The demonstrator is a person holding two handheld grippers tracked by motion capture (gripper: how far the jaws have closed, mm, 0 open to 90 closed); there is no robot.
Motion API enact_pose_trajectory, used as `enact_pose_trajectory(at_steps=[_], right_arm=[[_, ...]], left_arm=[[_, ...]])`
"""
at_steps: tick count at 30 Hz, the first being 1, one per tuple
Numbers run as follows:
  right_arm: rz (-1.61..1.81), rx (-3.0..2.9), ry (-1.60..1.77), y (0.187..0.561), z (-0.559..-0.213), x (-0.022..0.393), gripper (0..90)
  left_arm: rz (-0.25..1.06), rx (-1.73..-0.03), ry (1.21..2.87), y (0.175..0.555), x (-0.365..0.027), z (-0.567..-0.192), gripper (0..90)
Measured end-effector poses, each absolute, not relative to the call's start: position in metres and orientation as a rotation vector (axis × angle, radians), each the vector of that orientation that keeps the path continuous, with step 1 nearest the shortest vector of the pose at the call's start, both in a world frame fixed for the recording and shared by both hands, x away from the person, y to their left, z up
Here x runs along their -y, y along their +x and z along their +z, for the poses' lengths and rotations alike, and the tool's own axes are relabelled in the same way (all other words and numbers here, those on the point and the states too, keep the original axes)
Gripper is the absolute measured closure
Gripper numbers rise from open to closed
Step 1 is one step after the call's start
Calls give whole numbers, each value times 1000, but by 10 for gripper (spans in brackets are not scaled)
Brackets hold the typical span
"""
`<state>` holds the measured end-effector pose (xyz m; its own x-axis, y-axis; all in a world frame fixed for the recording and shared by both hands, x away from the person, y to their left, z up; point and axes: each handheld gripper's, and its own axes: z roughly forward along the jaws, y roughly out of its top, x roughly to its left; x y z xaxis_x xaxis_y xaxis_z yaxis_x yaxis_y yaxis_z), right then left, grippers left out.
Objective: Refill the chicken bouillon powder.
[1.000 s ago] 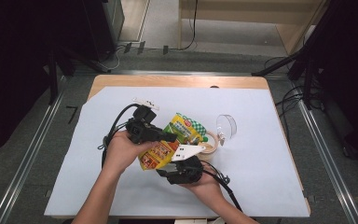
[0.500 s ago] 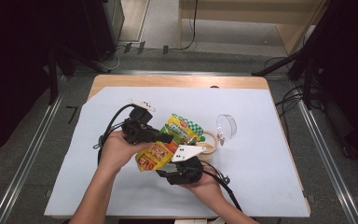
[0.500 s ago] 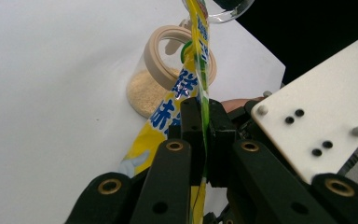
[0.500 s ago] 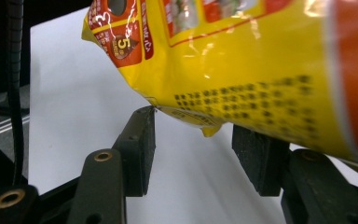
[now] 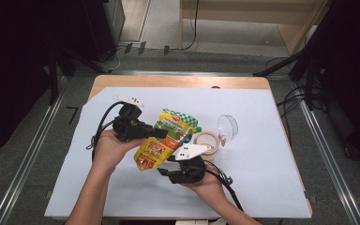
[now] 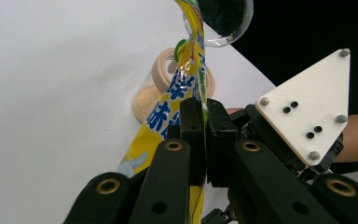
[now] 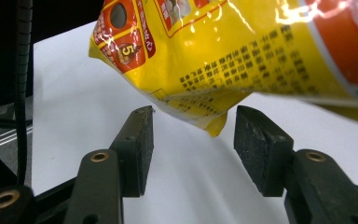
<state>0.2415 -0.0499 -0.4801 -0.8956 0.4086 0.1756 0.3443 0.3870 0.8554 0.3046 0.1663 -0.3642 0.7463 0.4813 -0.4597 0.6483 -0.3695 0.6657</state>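
White table (image 5: 262, 187), one pouch (image 5: 161, 140), two claws

High view: fixed above the near edge of the worktop (image 5: 262, 140), facing forward and down, taking in the whole surface from a distance. Left gripper view: rides the left gripper (image 6: 204, 135), close range, looking along its jaws. Right gripper view: likewise on the right gripper (image 7: 193, 140). All three share the yellow pouch (image 5: 161, 143).
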Motion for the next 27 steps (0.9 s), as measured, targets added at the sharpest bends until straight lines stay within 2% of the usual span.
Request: enact_pose_trajectory(at_steps=[10, 21, 27], right_arm=[[1619, -2570, 691, 240, -478, 51, 520], [1586, -2602, 695, 240, -483, 48, 488], [1581, -2600, 706, 239, -485, 51, 488]], left_arm=[[-220, -931, 1974, 311, -192, -367, 890], [-221, -980, 1897, 322, -211, -378, 900], [-171, -1001, 1848, 328, -219, -379, 900]])
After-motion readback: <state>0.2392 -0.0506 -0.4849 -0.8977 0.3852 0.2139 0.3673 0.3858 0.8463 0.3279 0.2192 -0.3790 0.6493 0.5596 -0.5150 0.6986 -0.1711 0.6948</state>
